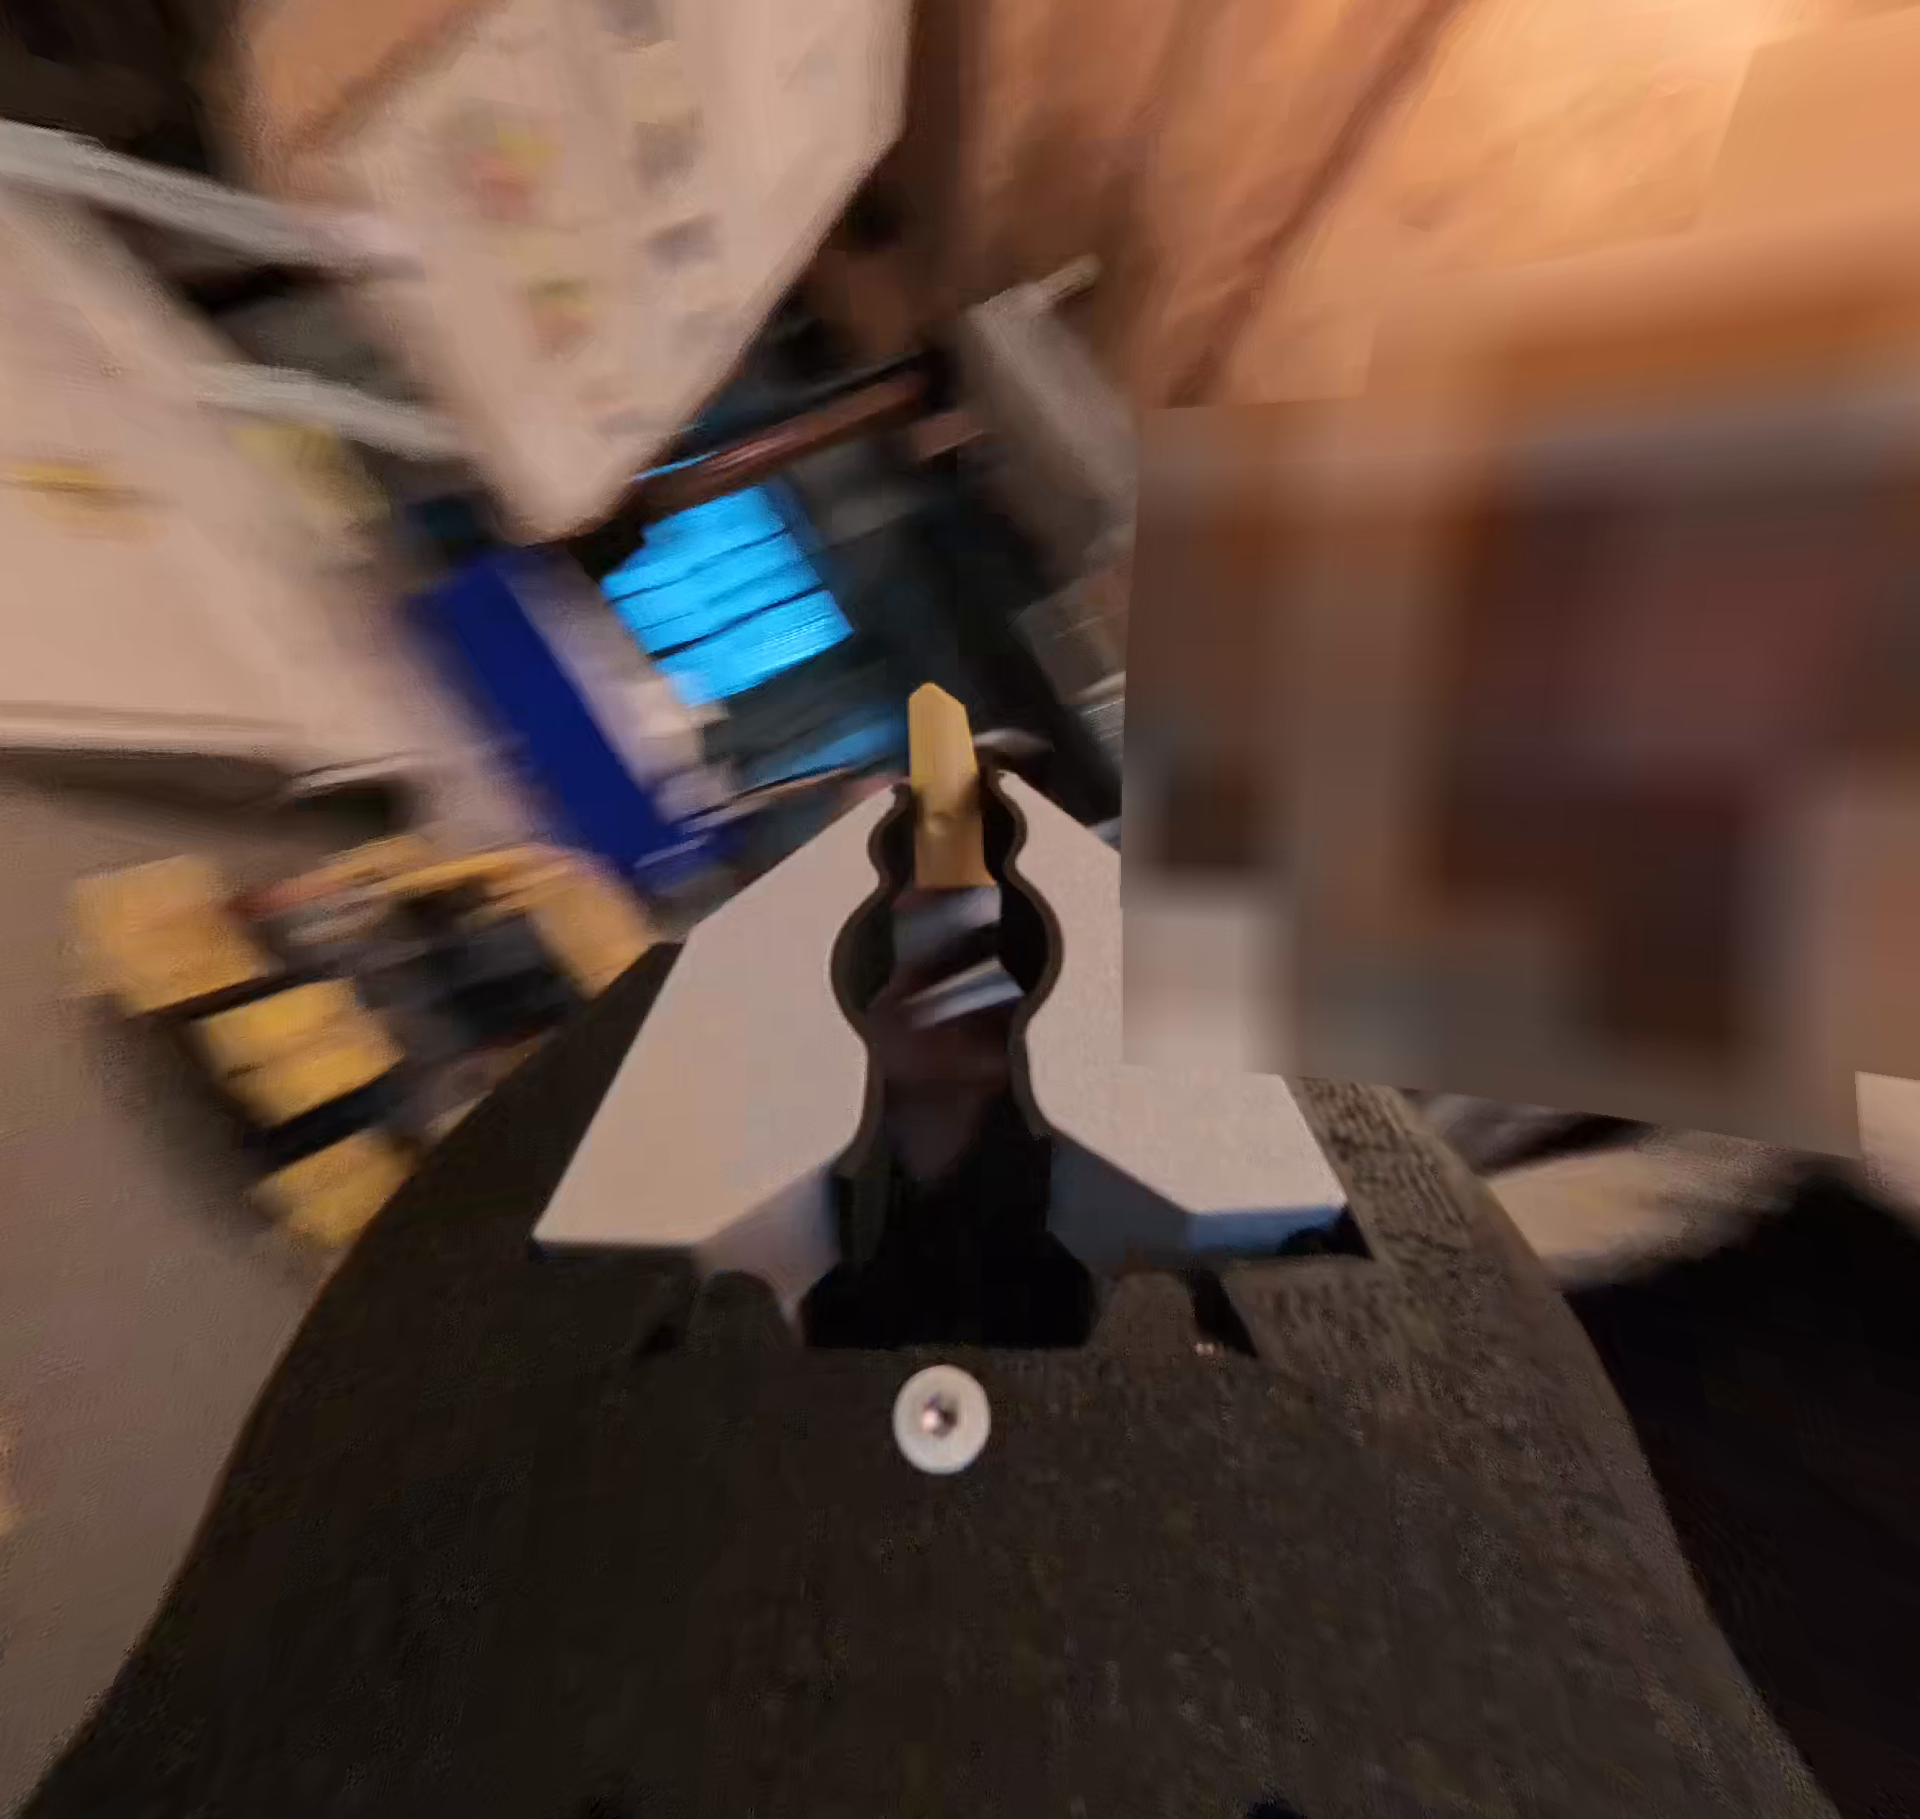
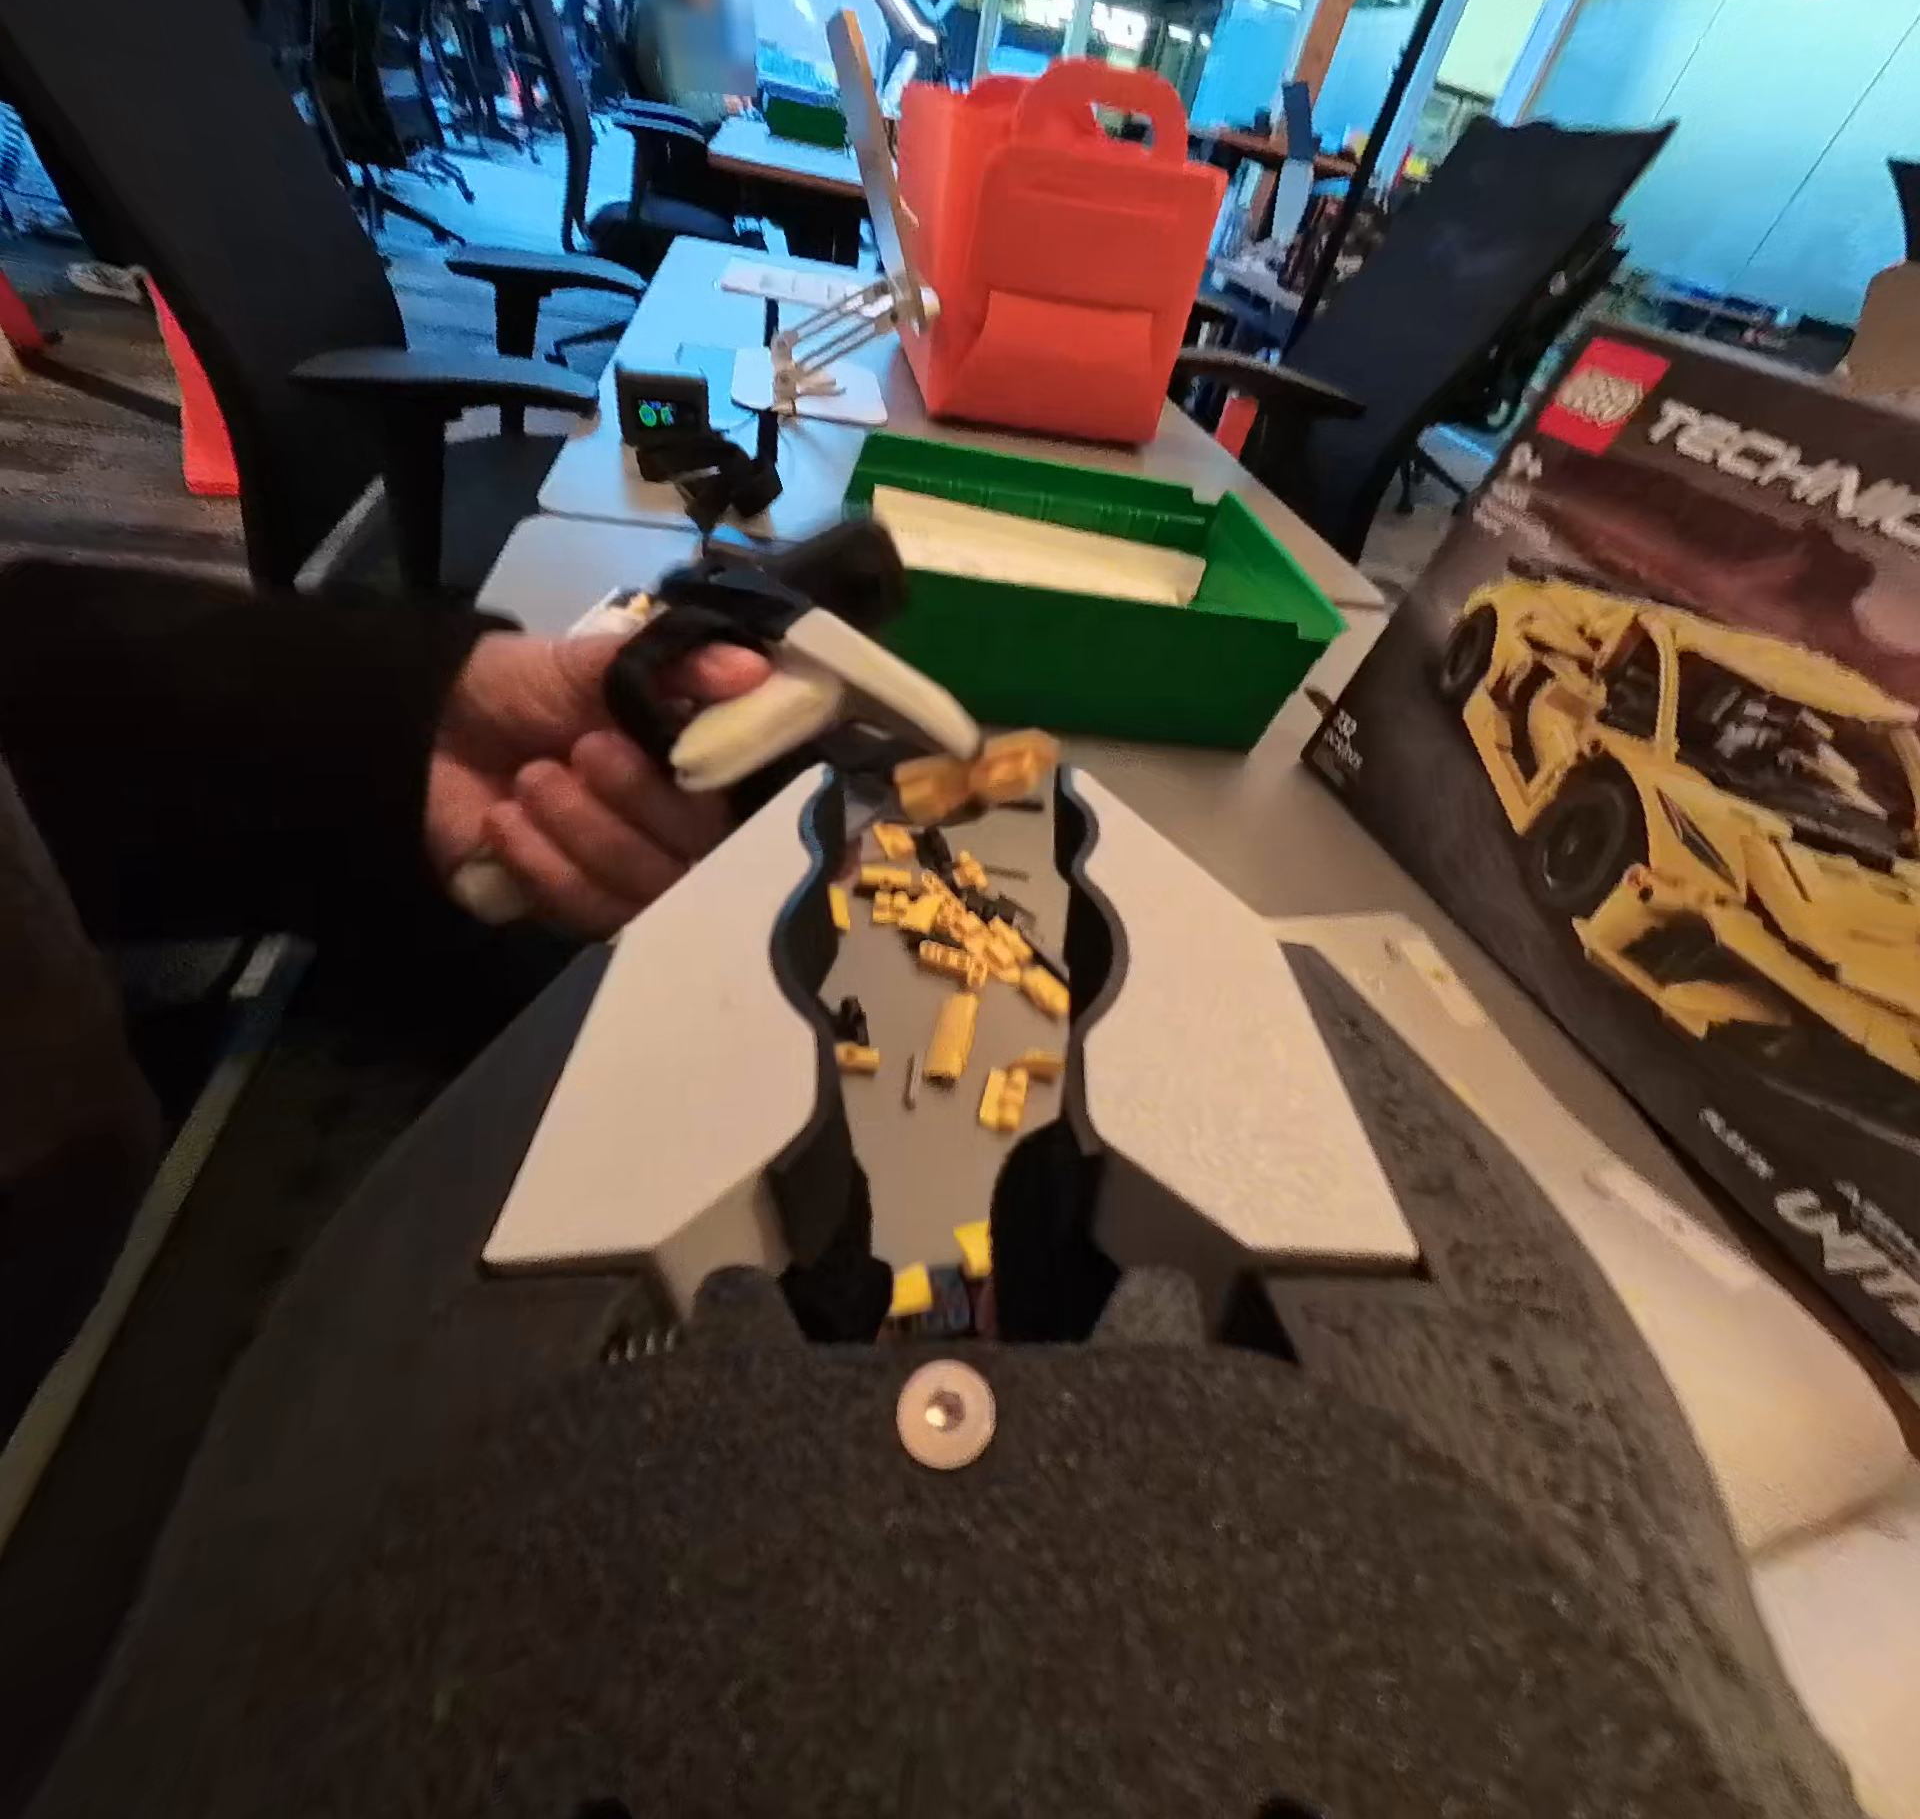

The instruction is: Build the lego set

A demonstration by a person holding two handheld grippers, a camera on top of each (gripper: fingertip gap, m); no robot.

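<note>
Left hand-held gripper (image 1: 943,813) pinched tight on a small tan piece (image 1: 940,782), lifted up for fitting. Right hand-held gripper (image 2: 945,896) spread wide, holding nothing, over the yellow pieces (image 2: 961,948) in the middle of the bench (image 2: 1247,834), ready to pick one. Lego box (image 2: 1662,782) propped at the right edge.

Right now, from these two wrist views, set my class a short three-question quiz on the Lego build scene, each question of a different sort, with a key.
1. True or false: the left gripper is shut on a yellow piece.
2. Multiple choice: between the open fingers of the right gripper, what lies on the grey table? A) scattered yellow and black pieces B) a finished car C) a red bag
3. Fill in: behind the scattered pieces stands a ____ bin holding a white booklet.

Key: 1 true; 2 A; 3 green
</note>
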